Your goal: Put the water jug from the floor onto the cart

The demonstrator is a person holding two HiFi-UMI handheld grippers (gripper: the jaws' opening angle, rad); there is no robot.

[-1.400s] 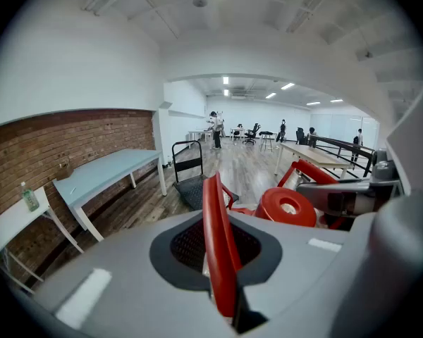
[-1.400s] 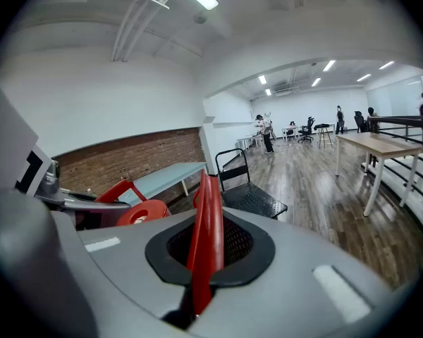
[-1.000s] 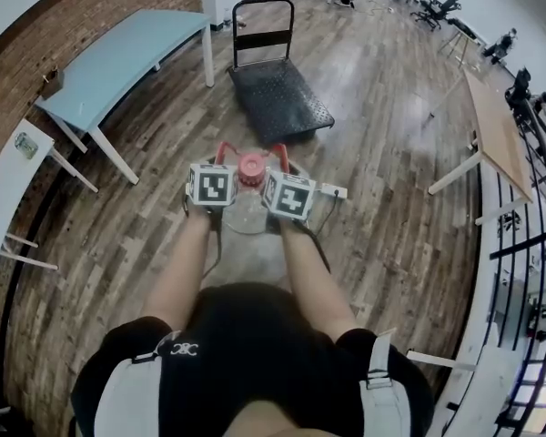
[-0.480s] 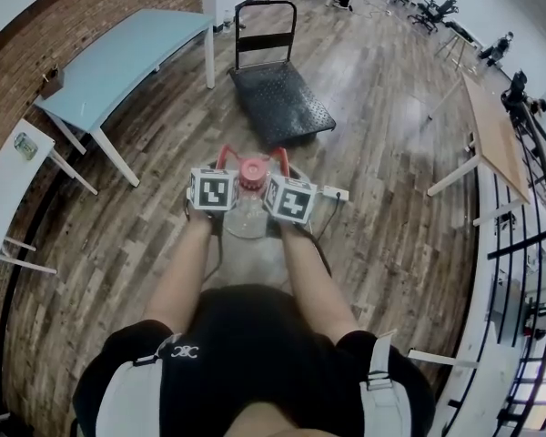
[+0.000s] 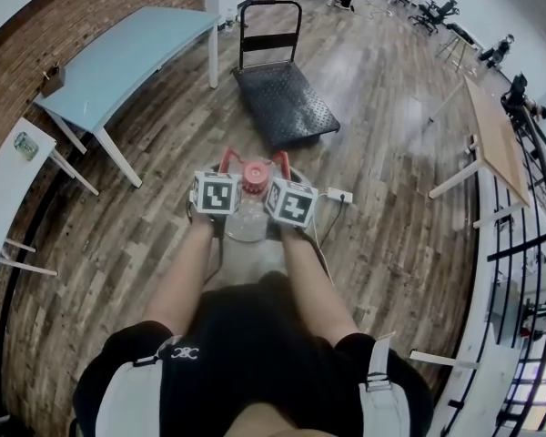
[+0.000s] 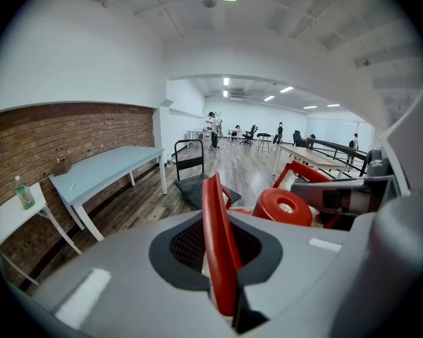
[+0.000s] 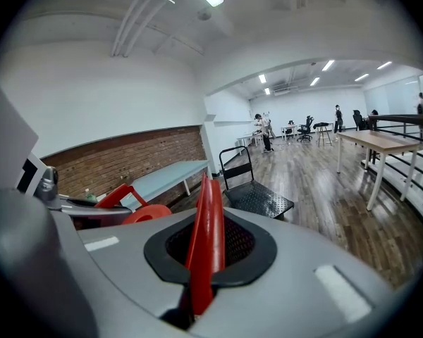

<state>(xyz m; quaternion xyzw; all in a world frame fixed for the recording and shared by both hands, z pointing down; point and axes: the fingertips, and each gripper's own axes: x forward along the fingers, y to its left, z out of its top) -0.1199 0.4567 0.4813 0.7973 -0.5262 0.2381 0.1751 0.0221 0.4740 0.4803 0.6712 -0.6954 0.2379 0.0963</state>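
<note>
The clear water jug [image 5: 246, 220] with its red cap [image 5: 253, 173] hangs off the floor, squeezed between the bodies of my two grippers. My left gripper [image 5: 227, 157] sits against the jug's left side, its red jaws together with nothing between them. My right gripper [image 5: 280, 159] sits against the jug's right side. Its jaws are opening, though only a hairline shows between them and nothing is in it. The cap [image 6: 283, 206] lies right of the left gripper [image 6: 215, 189] and the cap [image 7: 148, 213] left of the right gripper [image 7: 206, 185]. The black flat cart [image 5: 282, 103] stands ahead on the wooden floor.
A blue table [image 5: 118, 57] stands at the left by the brick wall, with a white table [image 5: 9, 180] nearer. A power strip [image 5: 339, 194] and its cable lie on the floor at my right. A wooden table [image 5: 496, 135] and a railing [image 5: 528, 244] are further right.
Both grippers and the jug between them have moved forward toward the cart, which now lies a little lower and closer in the head view.
</note>
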